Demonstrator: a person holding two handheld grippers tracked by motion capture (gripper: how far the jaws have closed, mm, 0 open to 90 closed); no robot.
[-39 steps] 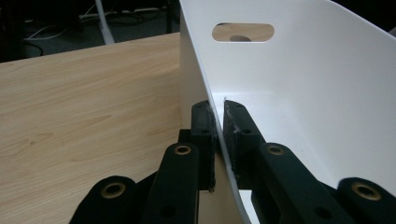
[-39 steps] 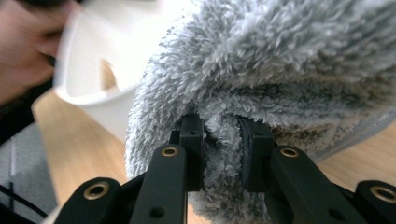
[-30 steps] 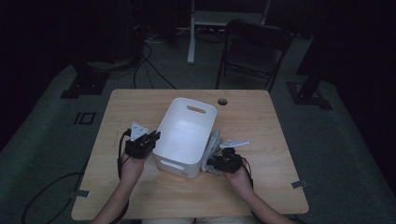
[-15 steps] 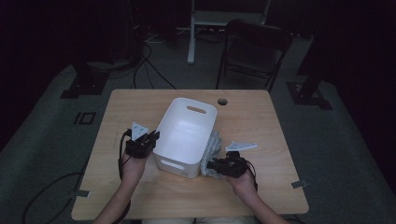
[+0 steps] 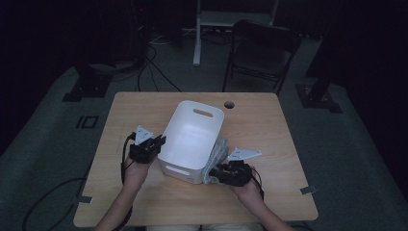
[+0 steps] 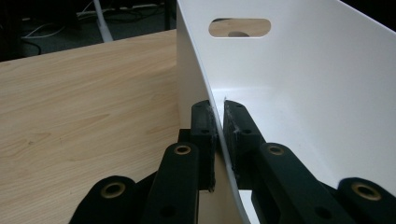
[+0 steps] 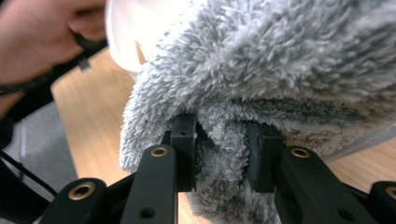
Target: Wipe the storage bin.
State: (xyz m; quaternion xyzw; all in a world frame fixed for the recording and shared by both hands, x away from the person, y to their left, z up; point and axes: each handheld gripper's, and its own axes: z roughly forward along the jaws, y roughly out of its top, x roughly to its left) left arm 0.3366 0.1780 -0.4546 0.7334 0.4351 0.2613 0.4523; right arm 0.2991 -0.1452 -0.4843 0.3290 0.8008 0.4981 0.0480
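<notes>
Lifting the grey towel (image 7: 261,79) into the white bin (image 5: 192,137)

Left gripper (image 6: 218,122) clamps the bin wall; right gripper (image 7: 220,140), jaws just loosening, has towel between them beside the bin. Regrip firmly first.

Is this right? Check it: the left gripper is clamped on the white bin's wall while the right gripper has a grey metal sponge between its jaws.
Not quite. The left gripper does clamp the white bin by its wall, but the right gripper has a fluffy grey towel between its jaws, not a metal sponge. The right gripper view shows the soft pile plainly.
</notes>
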